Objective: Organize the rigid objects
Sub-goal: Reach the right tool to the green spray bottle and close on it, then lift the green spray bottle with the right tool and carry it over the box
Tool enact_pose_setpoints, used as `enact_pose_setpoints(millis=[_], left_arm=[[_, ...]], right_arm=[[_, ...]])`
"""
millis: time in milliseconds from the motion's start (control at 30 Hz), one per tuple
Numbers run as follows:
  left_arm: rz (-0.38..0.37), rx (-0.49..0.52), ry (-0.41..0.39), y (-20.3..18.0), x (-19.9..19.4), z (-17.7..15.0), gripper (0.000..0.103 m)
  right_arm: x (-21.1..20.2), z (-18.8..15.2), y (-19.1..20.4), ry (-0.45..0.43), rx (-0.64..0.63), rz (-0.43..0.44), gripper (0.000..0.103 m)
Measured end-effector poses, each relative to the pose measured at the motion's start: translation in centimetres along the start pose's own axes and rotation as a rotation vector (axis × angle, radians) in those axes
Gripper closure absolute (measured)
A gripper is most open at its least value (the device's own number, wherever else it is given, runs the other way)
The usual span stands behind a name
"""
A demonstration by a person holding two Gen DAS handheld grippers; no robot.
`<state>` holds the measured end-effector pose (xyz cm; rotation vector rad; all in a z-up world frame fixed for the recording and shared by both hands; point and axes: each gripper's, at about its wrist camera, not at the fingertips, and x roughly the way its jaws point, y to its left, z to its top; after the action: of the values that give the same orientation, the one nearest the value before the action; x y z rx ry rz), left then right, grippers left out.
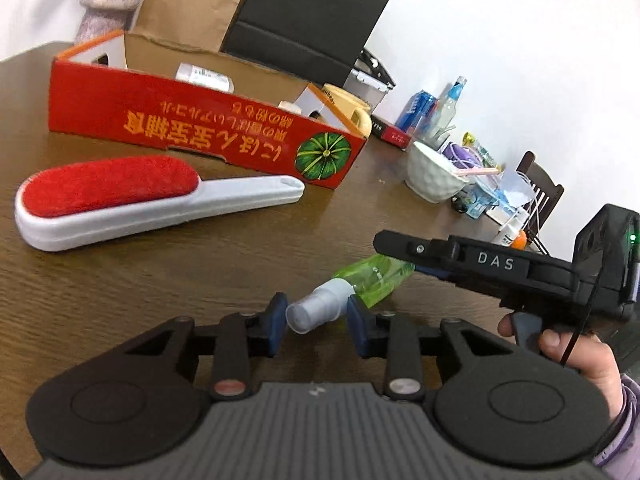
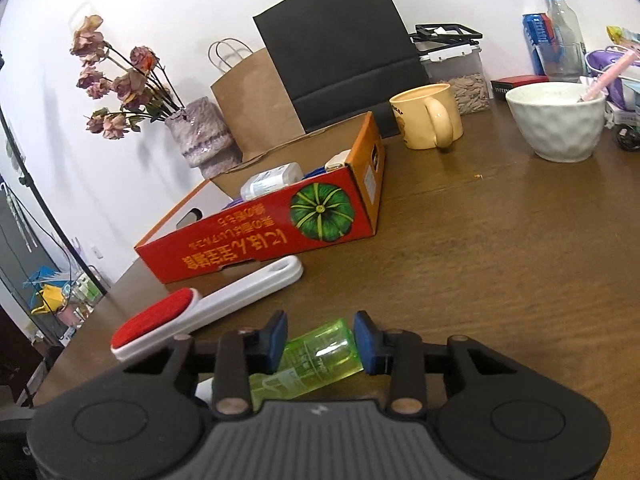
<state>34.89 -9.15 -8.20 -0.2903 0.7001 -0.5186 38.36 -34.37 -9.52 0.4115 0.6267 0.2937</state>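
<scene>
Your left gripper is pinching the white cap end of the green spray bottle, its blue pads pressing in on either side of the cap. Your right gripper is clamping the same green spray bottle around its clear green body, one blue pad sitting against each side. The bottle is lying on its side low over the brown table, spanning from one tool to the other.

Just beyond the bottle, the lint brush with its red pad and white handle is lying flat on the table, and behind it the red cardboard box with the green pumpkin picture is standing open, a white bottle resting inside it.

The left wrist view is showing you what the right one is not: your right gripper seen from the side, reaching onto the bottle's far end, with your right hand wrapping the trigger. It is also catching a chair past the table's far corner.

The right wrist view is giving you the wider tabletop: the cream mug, the white bowl, the black paper bag, the brown paper bag and a vase of dried flowers against the wall.
</scene>
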Motion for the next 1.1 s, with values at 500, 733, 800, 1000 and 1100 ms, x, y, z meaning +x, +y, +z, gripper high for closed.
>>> enact_pose_setpoints(millis=[500,733,800,1000,1100], left_arm=[[-0.007,0.051,-0.066,-1.1,-7.0,-1.6,0.071],[-0.032,0.132,-0.111,-2.6,-8.1,1.6,0.071],[-0.040,0.150,-0.133,-2.8,-8.1,3.2,0.071],[-0.070,0.177,-0.179,-2.1,-7.3,9.8,0.071],[-0.065,0.192,-0.203,-1.5,-6.6,13.3,0.071]], right_arm=[[-5.3,-3.4,3.4,-0.034,0.028,0.014,0.070],[-7.0,-0.4,4.7,-0.110,-0.013,0.019,0.070],[-6.9,1.3,5.1,-0.134,-0.020,0.023,0.070],[-5.3,7.5,6.3,-0.209,-0.037,0.044,0.071],[-3.3,10.9,6.5,-0.225,-0.010,0.074,0.071]])
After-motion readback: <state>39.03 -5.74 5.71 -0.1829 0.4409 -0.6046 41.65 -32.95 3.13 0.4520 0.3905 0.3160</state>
